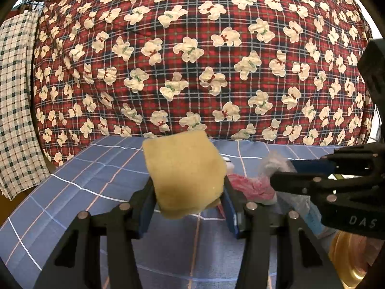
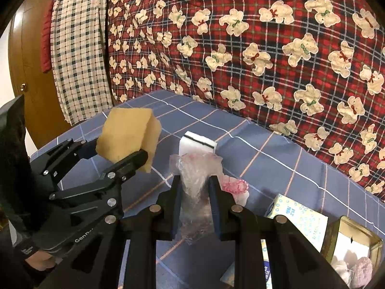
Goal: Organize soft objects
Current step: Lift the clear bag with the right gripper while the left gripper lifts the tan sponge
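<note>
The red plaid blanket [image 1: 192,55] printed with cream teddy bears is filling the back of the room, hanging or heaped behind the bed. A green-and-white checked cloth [image 2: 79,48] is dangling at its left edge. In front, the blue checked bedsheet [image 1: 72,183] is carrying the smaller things.

The left gripper [image 1: 189,200] is holding a yellow sponge [image 1: 185,173] up off the sheet, its fingers [image 1: 146,207] closed in against the sponge's two sides. The right gripper [image 2: 195,207] is pinching a crumpled clear plastic bag [image 2: 195,175], fingers [image 2: 176,204] squeezed narrowly on it; the bag is standing up from the sheet between them.

To the right, a patterned tissue pack [image 2: 298,216] is lying beside a gold tin box [image 2: 353,243] that is holding some pale fluffy items, too blurred to name. Just beyond the bag, a white sponge with a black stripe [image 2: 197,142] is resting on the sheet, and a small pink frilly item [image 2: 235,185], maybe a scrunchie, is lying just beside the bag.
</note>
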The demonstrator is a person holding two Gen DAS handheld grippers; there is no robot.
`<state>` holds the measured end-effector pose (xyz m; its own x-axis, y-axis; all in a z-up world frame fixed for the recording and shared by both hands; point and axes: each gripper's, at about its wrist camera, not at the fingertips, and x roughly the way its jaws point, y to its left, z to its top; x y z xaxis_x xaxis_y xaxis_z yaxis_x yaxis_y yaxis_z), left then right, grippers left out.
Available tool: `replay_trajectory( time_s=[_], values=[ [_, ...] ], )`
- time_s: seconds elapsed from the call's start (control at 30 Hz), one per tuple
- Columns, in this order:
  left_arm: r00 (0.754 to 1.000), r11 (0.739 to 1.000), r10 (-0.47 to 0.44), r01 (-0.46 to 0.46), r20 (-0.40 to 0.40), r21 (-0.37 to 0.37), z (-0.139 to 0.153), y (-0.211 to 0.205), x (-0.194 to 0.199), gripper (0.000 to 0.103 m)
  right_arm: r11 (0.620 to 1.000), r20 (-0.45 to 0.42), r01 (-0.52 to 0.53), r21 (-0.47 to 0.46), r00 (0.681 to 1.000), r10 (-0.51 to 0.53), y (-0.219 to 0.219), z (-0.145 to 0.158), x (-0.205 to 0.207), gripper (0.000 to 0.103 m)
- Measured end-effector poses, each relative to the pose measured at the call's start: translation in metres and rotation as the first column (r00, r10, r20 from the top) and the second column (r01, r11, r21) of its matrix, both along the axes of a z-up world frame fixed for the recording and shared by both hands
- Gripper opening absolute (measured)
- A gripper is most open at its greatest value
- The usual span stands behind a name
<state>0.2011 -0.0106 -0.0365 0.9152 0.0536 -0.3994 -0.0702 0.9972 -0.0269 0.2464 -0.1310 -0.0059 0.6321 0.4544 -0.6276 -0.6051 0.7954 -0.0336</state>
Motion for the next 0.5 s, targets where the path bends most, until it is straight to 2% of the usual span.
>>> replay_trajectory(
  time_s=[0.5],
  values=[
    [1.000,1.000,0.003,-0.004,0.024,0.025,0.0029,-0.0023,-0.0032,0.049,0.999,0.029,0.014,0.047,0.999,-0.016,-0.0097,0.0051,-0.0022,0.024]
  ],
)
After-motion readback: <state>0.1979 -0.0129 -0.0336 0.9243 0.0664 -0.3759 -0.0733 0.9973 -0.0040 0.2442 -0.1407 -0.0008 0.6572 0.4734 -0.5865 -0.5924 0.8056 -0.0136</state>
